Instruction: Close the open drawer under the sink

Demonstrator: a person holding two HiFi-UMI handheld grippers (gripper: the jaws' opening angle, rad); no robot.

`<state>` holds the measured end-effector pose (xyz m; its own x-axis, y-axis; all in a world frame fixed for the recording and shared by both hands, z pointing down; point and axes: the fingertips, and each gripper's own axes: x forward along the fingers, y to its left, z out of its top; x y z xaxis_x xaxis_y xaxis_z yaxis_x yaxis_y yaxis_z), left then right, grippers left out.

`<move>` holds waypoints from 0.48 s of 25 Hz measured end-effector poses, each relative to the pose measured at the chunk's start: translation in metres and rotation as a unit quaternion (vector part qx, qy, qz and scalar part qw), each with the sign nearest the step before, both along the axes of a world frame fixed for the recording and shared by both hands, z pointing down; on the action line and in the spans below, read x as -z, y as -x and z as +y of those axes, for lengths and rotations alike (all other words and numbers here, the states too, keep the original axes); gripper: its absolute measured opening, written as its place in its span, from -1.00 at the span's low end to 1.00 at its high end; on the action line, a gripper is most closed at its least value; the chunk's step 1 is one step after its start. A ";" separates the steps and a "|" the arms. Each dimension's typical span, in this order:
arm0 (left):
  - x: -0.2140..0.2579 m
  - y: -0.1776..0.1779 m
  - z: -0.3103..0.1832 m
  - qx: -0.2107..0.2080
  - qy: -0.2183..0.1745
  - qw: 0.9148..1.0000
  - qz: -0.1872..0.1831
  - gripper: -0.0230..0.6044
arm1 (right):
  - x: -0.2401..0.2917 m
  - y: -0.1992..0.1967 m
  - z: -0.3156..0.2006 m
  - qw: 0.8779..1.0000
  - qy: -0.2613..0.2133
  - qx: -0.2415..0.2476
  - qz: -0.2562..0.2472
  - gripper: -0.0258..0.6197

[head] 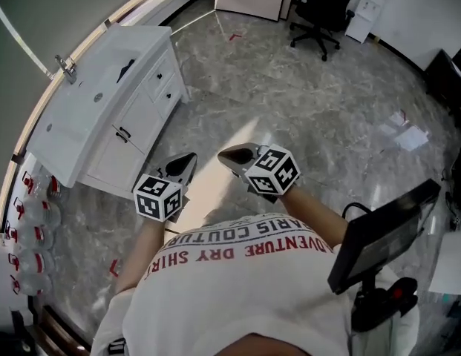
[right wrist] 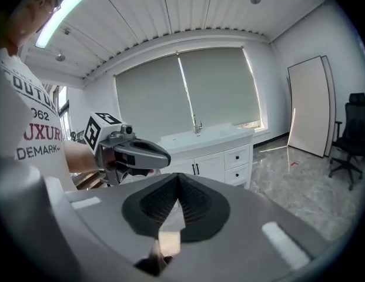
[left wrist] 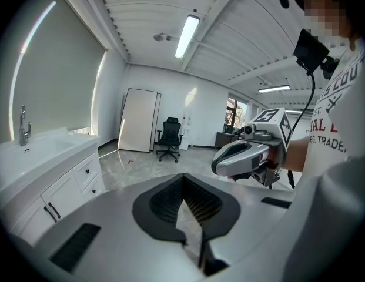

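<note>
While left gripper [head: 190,158] and right gripper [head: 224,155] hang closed, empty | sink cabinet [head: 135,117] well apart, left | office chair [head: 324,7] beyond

Bare floor [head: 304,117] before vanity [head: 133,124], monitor [head: 386,232] close at right

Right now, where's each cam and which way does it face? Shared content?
Head view: on the person's head, facing steeply down at the floor; shows shirt, forearms, left gripper, right gripper.
Left gripper view: on the left gripper, facing the office chair; shows its shut fingers, right gripper, shirt.
Right gripper view: on the right gripper, facing the sink cabinet; shows its shut fingers, left gripper, shirt.
Shared: sink cabinet and office chair in all three.
</note>
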<state>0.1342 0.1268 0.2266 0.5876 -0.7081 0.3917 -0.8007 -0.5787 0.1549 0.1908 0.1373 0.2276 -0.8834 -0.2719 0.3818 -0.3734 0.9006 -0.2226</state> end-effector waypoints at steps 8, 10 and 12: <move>0.009 -0.008 0.015 -0.015 -0.009 1.000 -0.007 -0.92 | 0.014 -0.005 0.016 1.000 -0.017 -0.011 -0.003 -0.92; 0.009 -0.010 0.018 -0.017 -0.010 1.000 -0.009 -0.92 | 0.016 -0.006 0.020 1.000 -0.018 -0.010 -0.005 -0.92; 0.012 -0.012 0.020 -0.017 -0.012 1.000 -0.011 -0.92 | 0.019 -0.007 0.024 1.000 -0.020 -0.009 -0.007 -0.92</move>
